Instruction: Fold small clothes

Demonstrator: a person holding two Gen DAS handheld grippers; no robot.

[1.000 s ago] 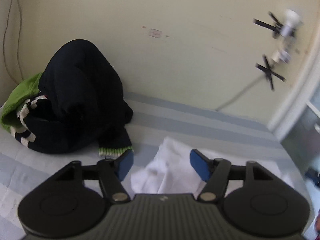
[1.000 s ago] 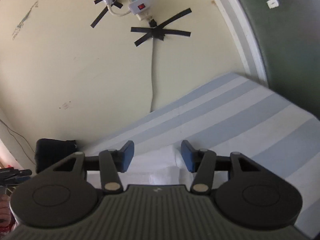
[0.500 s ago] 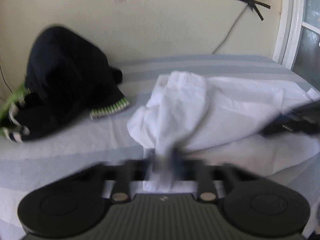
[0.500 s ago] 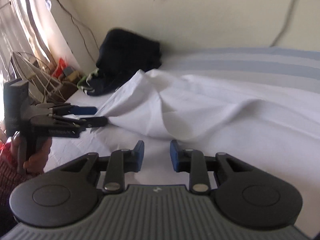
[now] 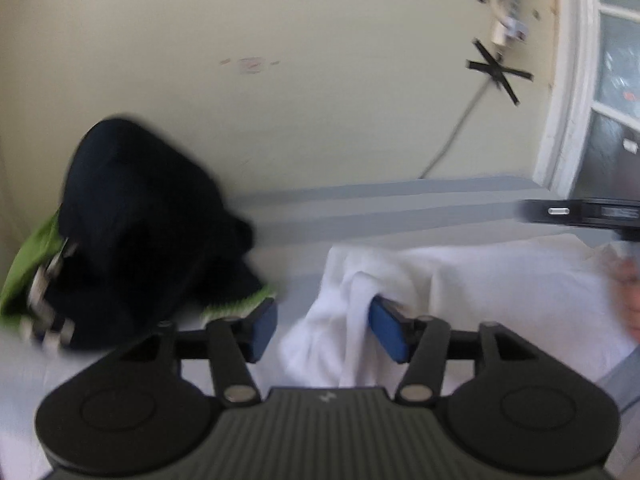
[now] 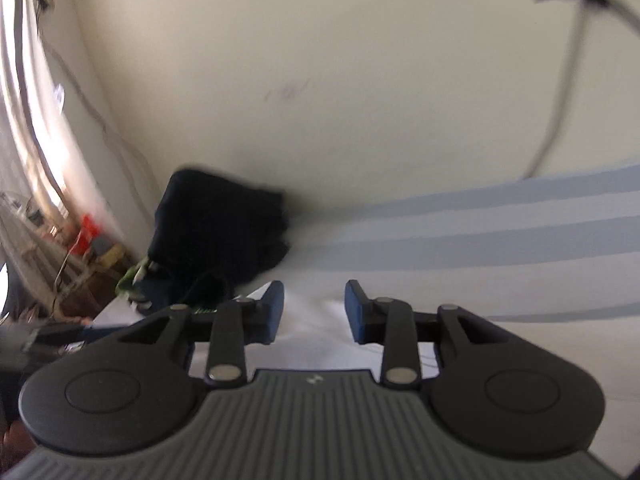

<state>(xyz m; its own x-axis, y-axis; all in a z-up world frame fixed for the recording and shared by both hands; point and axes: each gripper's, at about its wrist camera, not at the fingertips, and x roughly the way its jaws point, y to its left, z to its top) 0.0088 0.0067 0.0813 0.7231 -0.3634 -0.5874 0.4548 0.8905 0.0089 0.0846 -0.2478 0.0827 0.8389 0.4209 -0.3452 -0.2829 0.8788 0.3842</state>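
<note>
At the far left of the left wrist view, a dark pile of clothes [image 5: 136, 232] is heaped against the cream wall [image 5: 280, 80], with a green garment [image 5: 30, 276] showing at its left edge and striped cuffs low down. It sits on a bed [image 5: 380, 216] covered in a pale sheet with grey-blue stripes.

Right of the pile, the left tool [image 5: 323, 330] has its jaws opening; the blue pads stand apart. The white garment [image 5: 480, 292] lies crumpled on the bed, soft and thick with rounded folds, spreading from between the pads out to the right. One bunched fold rises between the pads and drapes against the right pad; the left pad is clear of it.

Farther right, a black bar of the other tool crosses above the garment, near a white door frame [image 5: 568, 80].

In the right wrist view, the right tool [image 6: 314, 312] is also opening, pads apart above flat white cloth [image 6: 312, 344], gripping nothing. Both views are blurred.
</note>
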